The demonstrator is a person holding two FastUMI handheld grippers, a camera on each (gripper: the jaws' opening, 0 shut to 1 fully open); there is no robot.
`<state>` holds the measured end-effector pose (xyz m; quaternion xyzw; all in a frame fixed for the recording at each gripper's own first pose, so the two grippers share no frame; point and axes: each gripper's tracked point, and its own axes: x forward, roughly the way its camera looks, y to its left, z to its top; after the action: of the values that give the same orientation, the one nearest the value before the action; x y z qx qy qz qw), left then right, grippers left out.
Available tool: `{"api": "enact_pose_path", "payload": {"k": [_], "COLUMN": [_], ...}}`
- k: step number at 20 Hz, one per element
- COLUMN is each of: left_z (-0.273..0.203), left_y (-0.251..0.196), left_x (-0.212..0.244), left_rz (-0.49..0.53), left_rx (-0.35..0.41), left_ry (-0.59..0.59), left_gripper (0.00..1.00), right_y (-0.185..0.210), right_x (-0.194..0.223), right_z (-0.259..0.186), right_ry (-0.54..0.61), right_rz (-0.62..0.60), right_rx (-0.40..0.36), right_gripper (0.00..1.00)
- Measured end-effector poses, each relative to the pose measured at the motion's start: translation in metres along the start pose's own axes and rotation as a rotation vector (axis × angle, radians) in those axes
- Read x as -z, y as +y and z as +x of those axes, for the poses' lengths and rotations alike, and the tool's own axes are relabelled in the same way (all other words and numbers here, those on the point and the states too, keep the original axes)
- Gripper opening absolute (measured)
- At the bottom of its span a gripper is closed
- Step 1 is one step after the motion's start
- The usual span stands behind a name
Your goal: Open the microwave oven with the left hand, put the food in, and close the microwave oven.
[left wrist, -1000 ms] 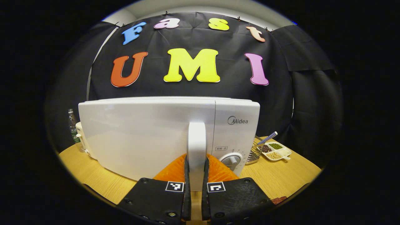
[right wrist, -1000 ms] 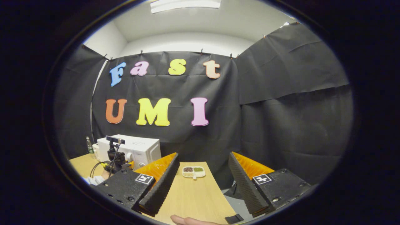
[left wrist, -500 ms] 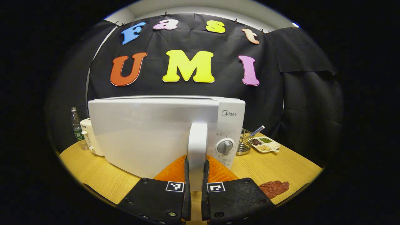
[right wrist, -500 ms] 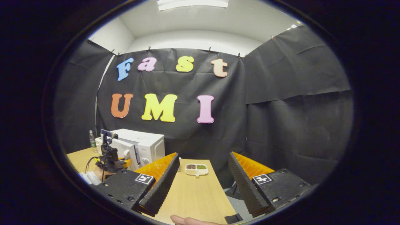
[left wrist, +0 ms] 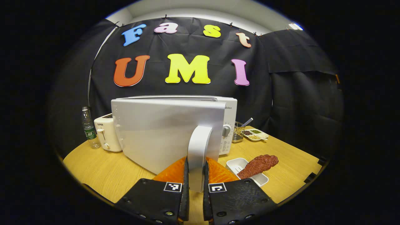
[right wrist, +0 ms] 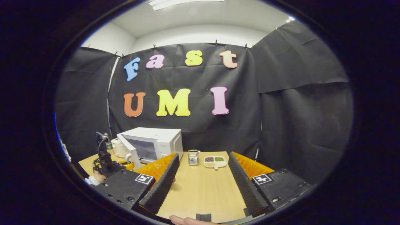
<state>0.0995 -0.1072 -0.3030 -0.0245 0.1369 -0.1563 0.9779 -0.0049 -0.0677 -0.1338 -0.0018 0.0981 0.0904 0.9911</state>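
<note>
Left gripper view: the left gripper [left wrist: 194,187] is clamped on the door handle [left wrist: 197,147] of the microwave [left wrist: 229,125], both fingers pressing its sides. The door [left wrist: 165,131] has swung well out from where it stood a second ago, when it lay nearly flush with the front. With the swing, the food [left wrist: 258,165], a reddish-brown piece lying across a white tray [left wrist: 239,164], has come into sight on the table [left wrist: 100,168] at 4 o'clock. A toaster [left wrist: 106,134] and bottle [left wrist: 89,128] stand at 9 o'clock, a basket [left wrist: 239,132] and a dish [left wrist: 256,135] of grains at 3 o'clock.

Right gripper view: the right gripper [right wrist: 203,184] hangs over bare table with jaws spread wide, holding nothing. At 9 o'clock the microwave [right wrist: 156,142] shows from the side, door [right wrist: 129,151] angled out and cavity exposed, the left gripper [right wrist: 104,159] at its edge. That opening is hidden behind the door in the other view. Opening looks nearly done; the food is yet to be lifted.
</note>
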Motion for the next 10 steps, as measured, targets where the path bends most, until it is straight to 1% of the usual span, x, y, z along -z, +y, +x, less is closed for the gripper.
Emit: {"api": "enact_pose_path", "payload": {"k": [1,2,3,4,5,6,7,8,9,10], "left_z": [-0.012,-0.024,-0.038,-0.049,-0.061,-0.078,-0.092,-0.104,-0.116,-0.127], "left_y": [0.008,0.016,0.027,0.039,0.052,0.067,0.085,0.102,0.118,0.13], "left_x": [0.003,0.005,0.008,0.011,0.017,0.026,0.028,0.026,0.027,0.032], "left_rz": [0.0,-0.003,-0.017,-0.026,-0.033,-0.04,-0.049,-0.073,-0.092,-0.11], "left_rx": [-0.002,-0.005,-0.014,-0.027,-0.038,-0.056,-0.086,-0.113,-0.129,-0.149], "left_ry": [-0.002,-0.009,-0.014,-0.013,0.003,0.023,0.014,-0.001,-0.003,0.009], "left_gripper": [0.17,0.17,0.17,0.2,0.22,0.33,0.46,0.64,0.72,0.84], "right_y": [0.005,0.009,0.012,0.016,0.021,0.026,0.031,0.036,0.041,0.046], "right_x": [0.001,0.001,0.001,0.001,0.001,0.003,0.006,0.01,0.013,0.015], "right_z": [0.0,0.0,0.0,0.001,0.001,0.003,0.004,0.006,0.008,0.01], "right_ry": [0.004,0.008,0.008,0.004,0.001,0.002,0.008,0.014,0.022,0.03], "right_rz": [0.0,0.0,-0.004,-0.007,-0.011,-0.015,-0.017,-0.018,-0.021,-0.027], "right_rx": [-0.014,-0.022,-0.029,-0.034,-0.038,-0.044,-0.05,-0.058,-0.067,-0.072], "right_gripper": [0.94,1.0,0.94,1.0,1.0,1.0,1.0,1.0,1.0,1.0]}}
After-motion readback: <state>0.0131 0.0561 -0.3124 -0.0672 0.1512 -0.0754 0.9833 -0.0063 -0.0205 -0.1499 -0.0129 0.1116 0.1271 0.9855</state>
